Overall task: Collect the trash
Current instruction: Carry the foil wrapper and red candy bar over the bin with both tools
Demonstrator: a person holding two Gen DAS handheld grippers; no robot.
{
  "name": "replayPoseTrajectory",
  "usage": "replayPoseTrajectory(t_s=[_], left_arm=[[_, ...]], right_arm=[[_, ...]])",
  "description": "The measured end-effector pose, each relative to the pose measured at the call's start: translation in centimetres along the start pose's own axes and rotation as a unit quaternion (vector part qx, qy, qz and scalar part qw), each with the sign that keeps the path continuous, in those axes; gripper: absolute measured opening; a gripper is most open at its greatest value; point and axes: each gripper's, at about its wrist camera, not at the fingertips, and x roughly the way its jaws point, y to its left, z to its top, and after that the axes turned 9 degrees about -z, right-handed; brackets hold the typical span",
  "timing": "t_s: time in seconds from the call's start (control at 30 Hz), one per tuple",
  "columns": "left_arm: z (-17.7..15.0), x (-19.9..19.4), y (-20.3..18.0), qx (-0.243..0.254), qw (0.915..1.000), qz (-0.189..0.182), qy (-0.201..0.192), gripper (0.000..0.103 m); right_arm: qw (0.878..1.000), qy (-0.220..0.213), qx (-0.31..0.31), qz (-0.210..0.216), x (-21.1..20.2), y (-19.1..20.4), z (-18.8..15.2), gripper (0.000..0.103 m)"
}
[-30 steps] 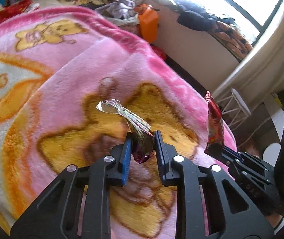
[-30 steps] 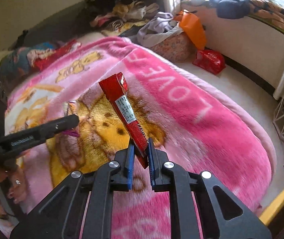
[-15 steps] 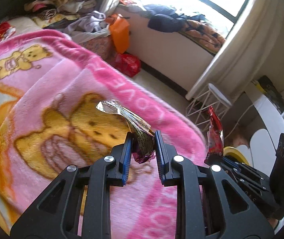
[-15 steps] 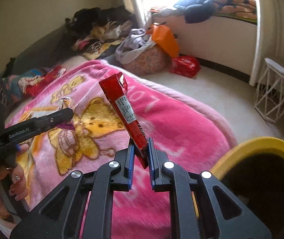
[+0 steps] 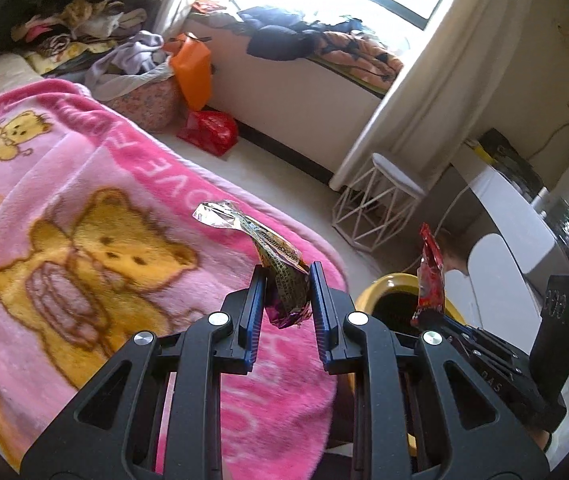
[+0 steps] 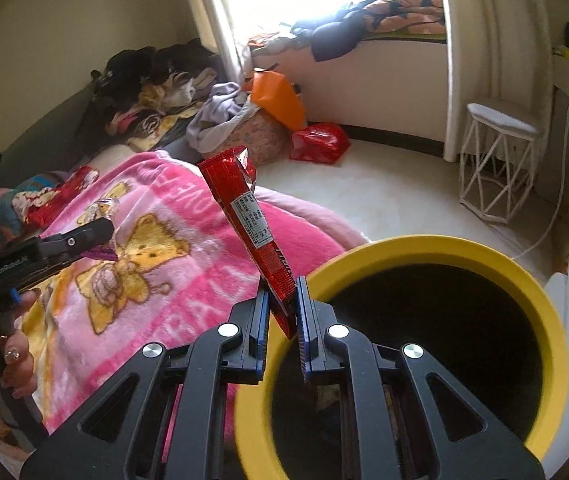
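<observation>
Both hands have swung from the pink blanket (image 5: 84,208) toward the yellow bin (image 6: 524,292) at lower right, the left gripper (image 5: 284,300) pinching a foil wrapper (image 5: 280,268), the right gripper (image 6: 280,308) a red wrapper (image 6: 252,216), neither dropped in yet.

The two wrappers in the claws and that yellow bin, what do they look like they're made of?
The crinkled wrapper in the left claw looks like thin metallised foil film: creased, with a shiny silver twisted end. The red wrapper in the right claw looks like glossy plastic film with a printed label. The yellow bin seems smooth, matte plastic, dark inside; the look leaves it open.
</observation>
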Motion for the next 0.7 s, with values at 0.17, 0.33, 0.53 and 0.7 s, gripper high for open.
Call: replayPoseTrajectory(t_s=[0.17, 0.33, 0.53, 0.7], left_arm=[[-0.6, 0.3, -2.0, 0.018, 0.9997, -0.014, 0.008, 0.017], [-1.1, 0.5, -3.7, 0.033, 0.9991, -0.024, 0.012, 0.017], [-1.5, 0.5, -5.2, 0.048, 0.9982, -0.034, 0.015, 0.017], [-1.8, 0.6, -6.4, 0.061, 0.9971, -0.043, 0.018, 0.017]], right_arm=[[1.000, -0.007, 0.019, -0.014, -1.4, -1.9, -0.8, 0.012], [0.999, -0.013, 0.036, -0.024, -2.6, -3.5, -1.5, 0.012], [0.998, -0.018, 0.052, -0.034, -3.6, -4.9, -1.9, 0.012], [0.997, -0.021, 0.064, -0.041, -4.2, -6.0, -2.2, 0.012]])
